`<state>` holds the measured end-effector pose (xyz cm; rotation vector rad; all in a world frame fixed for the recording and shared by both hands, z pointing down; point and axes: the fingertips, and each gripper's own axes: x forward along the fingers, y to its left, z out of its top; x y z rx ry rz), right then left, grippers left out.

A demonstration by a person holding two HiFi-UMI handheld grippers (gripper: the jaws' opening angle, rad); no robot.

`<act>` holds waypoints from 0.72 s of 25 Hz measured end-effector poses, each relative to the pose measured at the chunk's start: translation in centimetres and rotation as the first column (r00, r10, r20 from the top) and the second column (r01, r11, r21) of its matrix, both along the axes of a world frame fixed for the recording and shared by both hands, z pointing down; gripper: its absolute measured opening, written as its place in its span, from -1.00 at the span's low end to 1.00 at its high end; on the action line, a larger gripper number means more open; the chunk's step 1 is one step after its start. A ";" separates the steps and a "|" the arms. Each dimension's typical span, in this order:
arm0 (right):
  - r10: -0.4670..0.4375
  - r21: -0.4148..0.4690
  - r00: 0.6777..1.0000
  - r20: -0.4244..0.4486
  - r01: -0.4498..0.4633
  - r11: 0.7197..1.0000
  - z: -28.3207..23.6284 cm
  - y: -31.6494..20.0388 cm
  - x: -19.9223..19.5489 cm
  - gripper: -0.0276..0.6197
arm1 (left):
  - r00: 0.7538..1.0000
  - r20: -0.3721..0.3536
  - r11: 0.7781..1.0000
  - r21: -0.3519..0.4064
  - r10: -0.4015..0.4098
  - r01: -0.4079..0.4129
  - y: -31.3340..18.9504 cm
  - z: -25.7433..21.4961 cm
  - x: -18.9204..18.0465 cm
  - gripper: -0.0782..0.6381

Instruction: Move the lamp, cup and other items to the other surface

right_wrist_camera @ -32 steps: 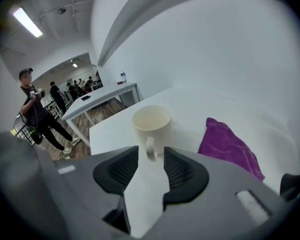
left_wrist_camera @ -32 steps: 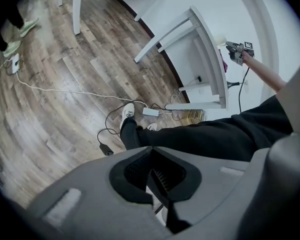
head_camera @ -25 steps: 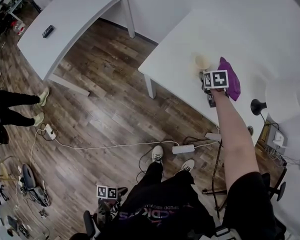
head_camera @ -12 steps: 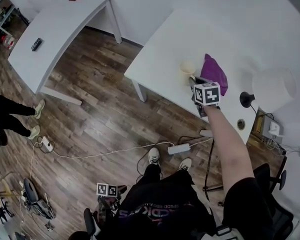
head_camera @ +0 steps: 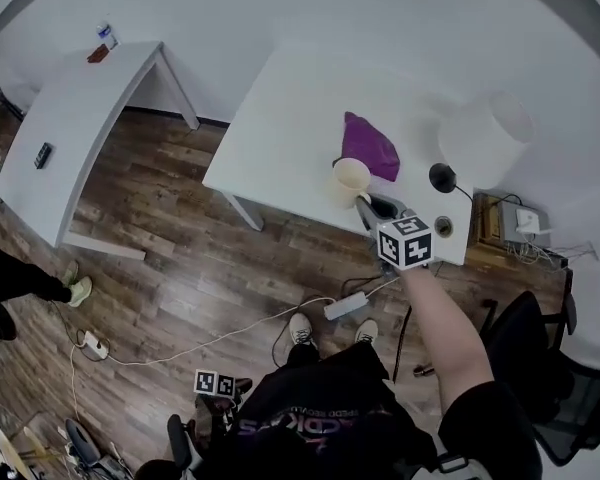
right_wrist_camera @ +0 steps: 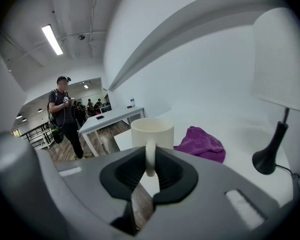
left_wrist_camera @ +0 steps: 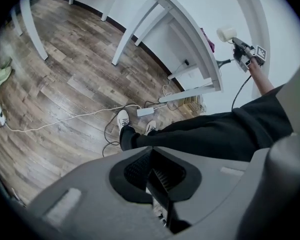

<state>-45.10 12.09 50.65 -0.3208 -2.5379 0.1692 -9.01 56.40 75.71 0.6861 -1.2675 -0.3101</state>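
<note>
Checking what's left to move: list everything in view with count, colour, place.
tables: two, white; near table ahead, far table at the left.
cup: one, cream, at the near table's front edge.
cloth: one, purple, on the near table behind the cup.
lamp: one, white shade, black base, near table's right end.
small dark item: one, on the far table.
power strip: one, white, on the floor.
office chair: one, black, at the right.
bystander: one, dark trousers, left edge.
right gripper: one, grey; jaws have just closed on the cup's handle.
left gripper: one, grey, by the person's legs; jaws together, empty.

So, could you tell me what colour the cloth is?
The cloth is purple, clearest in the right gripper view.
</note>
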 end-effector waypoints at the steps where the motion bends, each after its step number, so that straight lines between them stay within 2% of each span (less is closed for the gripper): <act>1: 0.018 -0.008 1.000 0.010 -0.018 1.000 -0.6 -0.6 1.7 -0.77 | 0.999 -0.008 0.999 -0.008 0.036 -0.036 0.1 0.0 -0.3 -0.79; 6: 0.182 -0.066 0.981 0.065 -0.178 0.982 -3.3 -4.1 10.9 -0.77 | 0.978 -0.040 0.978 -0.025 0.206 -0.207 -0.6 0.6 -1.9 -0.79; 8: 0.278 -0.090 0.958 0.075 -0.271 0.958 -3.9 -6.1 15.1 -0.77 | 0.960 -0.049 0.961 -0.016 0.274 -0.275 -1.8 0.9 -2.8 -0.79; 10: 0.388 -0.099 0.919 0.069 -0.381 0.919 -3.9 -8.8 19.8 -0.77 | 0.933 -0.044 0.934 0.003 0.357 -0.357 -3.7 1.3 -4.2 -0.79; 12: 0.509 -0.095 0.860 0.051 -0.503 0.859 -3.5 -11.6 25.0 -0.77 | 0.895 -0.018 0.895 0.021 0.446 -0.446 -5.9 1.4 -6.2 -0.79; 14: 0.626 -0.095 0.780 0.022 -0.622 0.778 -2.8 -14.4 30.5 -0.77 | 0.858 0.008 0.858 0.037 0.513 -0.513 -8.5 1.0 -8.1 -0.79; 18: 0.792 -0.087 0.609 -0.035 -0.791 0.605 -1.2 -19.6 41.3 -0.77 | 0.818 0.026 0.817 0.044 0.575 -0.575 -12.9 -0.1 -8.5 -0.79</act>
